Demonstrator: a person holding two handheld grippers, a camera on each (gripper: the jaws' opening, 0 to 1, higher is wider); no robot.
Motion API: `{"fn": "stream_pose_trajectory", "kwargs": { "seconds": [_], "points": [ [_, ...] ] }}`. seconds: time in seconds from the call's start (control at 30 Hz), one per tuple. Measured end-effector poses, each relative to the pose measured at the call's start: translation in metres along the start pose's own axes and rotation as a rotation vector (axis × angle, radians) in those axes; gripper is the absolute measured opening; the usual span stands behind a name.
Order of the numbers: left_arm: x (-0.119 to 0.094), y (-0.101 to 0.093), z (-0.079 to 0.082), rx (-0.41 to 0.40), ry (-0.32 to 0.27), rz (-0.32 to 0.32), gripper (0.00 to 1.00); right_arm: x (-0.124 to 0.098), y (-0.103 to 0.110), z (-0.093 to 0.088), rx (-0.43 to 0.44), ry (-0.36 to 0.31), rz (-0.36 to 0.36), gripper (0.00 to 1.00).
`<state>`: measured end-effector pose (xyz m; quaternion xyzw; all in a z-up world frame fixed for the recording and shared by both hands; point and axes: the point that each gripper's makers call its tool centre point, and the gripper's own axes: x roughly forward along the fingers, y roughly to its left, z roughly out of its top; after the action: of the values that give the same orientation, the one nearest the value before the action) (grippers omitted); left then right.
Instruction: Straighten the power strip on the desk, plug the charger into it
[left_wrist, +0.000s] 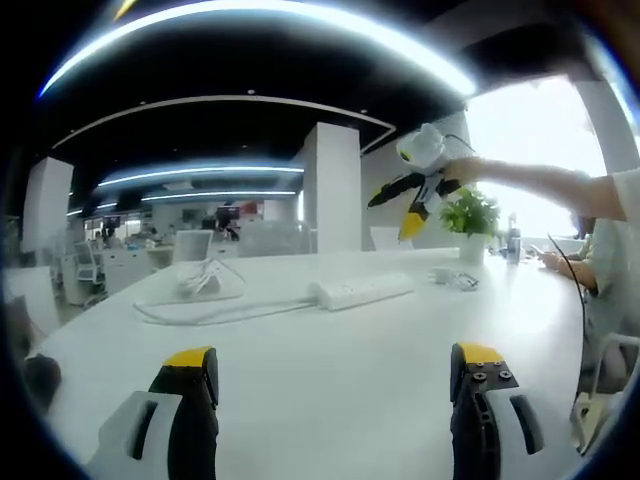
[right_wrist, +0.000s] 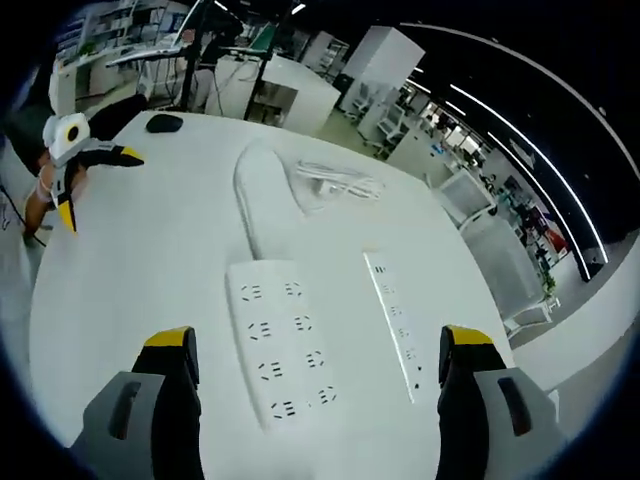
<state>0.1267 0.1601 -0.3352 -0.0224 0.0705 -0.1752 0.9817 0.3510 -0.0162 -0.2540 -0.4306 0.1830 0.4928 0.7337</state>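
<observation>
Power strip (right_wrist: 278, 345) lies askew on the white desk (right_wrist: 140, 270), beside a slimmer strip (right_wrist: 396, 322). Right gripper (right_wrist: 315, 375) hovers above, jaws spread, empty; left gripper (left_wrist: 335, 385) likewise open. Advice: pinch the strip's short sides, then rotate gently.

In the left gripper view, the strip (left_wrist: 361, 291) lies far off and edge-on, so its sockets cannot be made out. The charger (left_wrist: 201, 277) beside its coiled cable (left_wrist: 190, 310) is too small to tell its shape. The person (left_wrist: 612, 250) at the right is cut off by the edge. In the right gripper view, the cable (right_wrist: 337, 181) is a blurred white tangle, and the dark object (right_wrist: 164, 123) on the far desk is too small to identify.
</observation>
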Motion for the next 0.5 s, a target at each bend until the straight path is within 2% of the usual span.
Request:
{"fn": "stream_pose_trajectory", "kwargs": {
  "seconds": [0.5],
  "points": [
    [0.001, 0.006, -0.001, -0.005, 0.002, 0.009, 0.99, 0.026, 0.015, -0.032, -0.009, 0.126, 0.085, 1.0]
  ]
}}
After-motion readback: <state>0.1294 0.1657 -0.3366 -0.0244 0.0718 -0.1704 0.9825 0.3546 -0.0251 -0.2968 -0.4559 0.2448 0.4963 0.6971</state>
